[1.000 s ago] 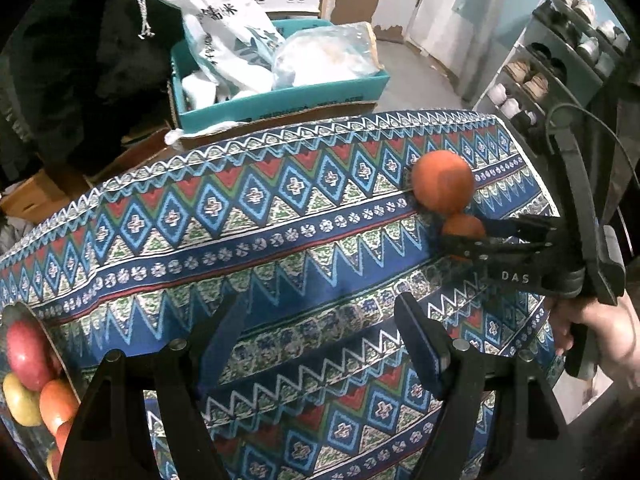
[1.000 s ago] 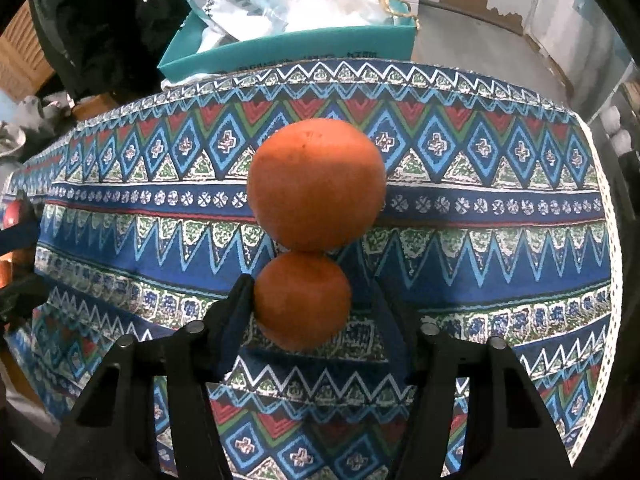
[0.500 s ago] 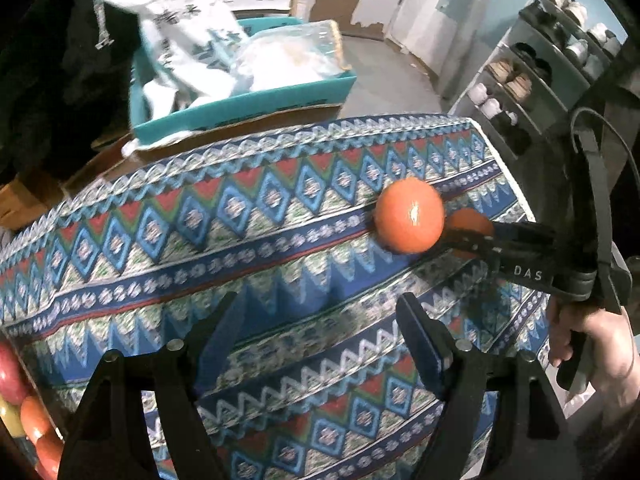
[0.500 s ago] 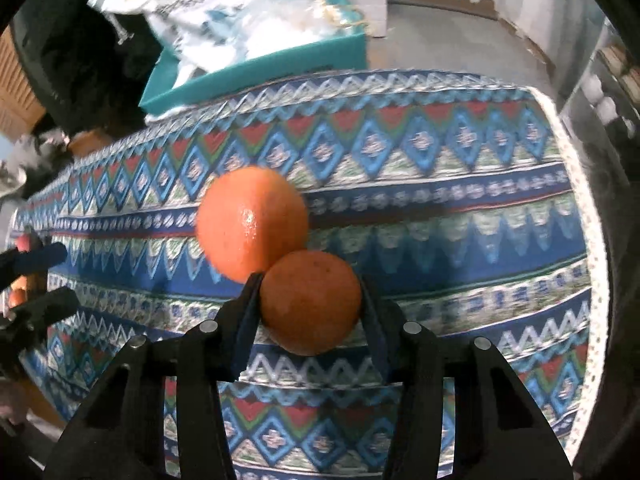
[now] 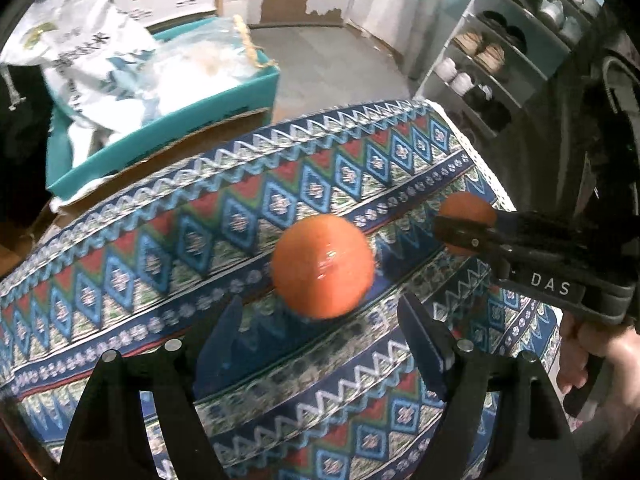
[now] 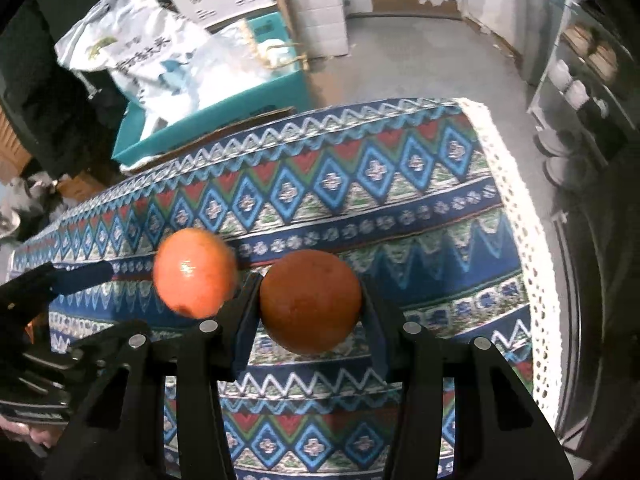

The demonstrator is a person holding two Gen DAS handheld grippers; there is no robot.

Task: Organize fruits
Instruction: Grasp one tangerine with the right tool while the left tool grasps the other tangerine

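A large orange (image 5: pixel 323 266) lies on the patterned tablecloth (image 5: pixel 168 236), just ahead of my open left gripper (image 5: pixel 320 332), centred on the gap between its fingers. It also shows in the right wrist view (image 6: pixel 195 273), blurred. My right gripper (image 6: pixel 310 312) is shut on a second, darker orange (image 6: pixel 310 300). From the left wrist view that gripper (image 5: pixel 472 236) sits to the right with the held orange (image 5: pixel 466 210) half hidden by its fingers. The left gripper (image 6: pixel 60 280) shows at the left edge of the right wrist view.
A teal box (image 5: pixel 168 120) with white bags (image 5: pixel 92 60) stands behind the table. The table's right edge with white trim (image 6: pixel 520 216) drops to a grey floor (image 6: pixel 420 56). A shoe shelf (image 5: pixel 500 52) stands at the right.
My right gripper closed on the smaller orange and drew it away from the large one. My left gripper moved right toward the large orange; the fruit plate left its view.
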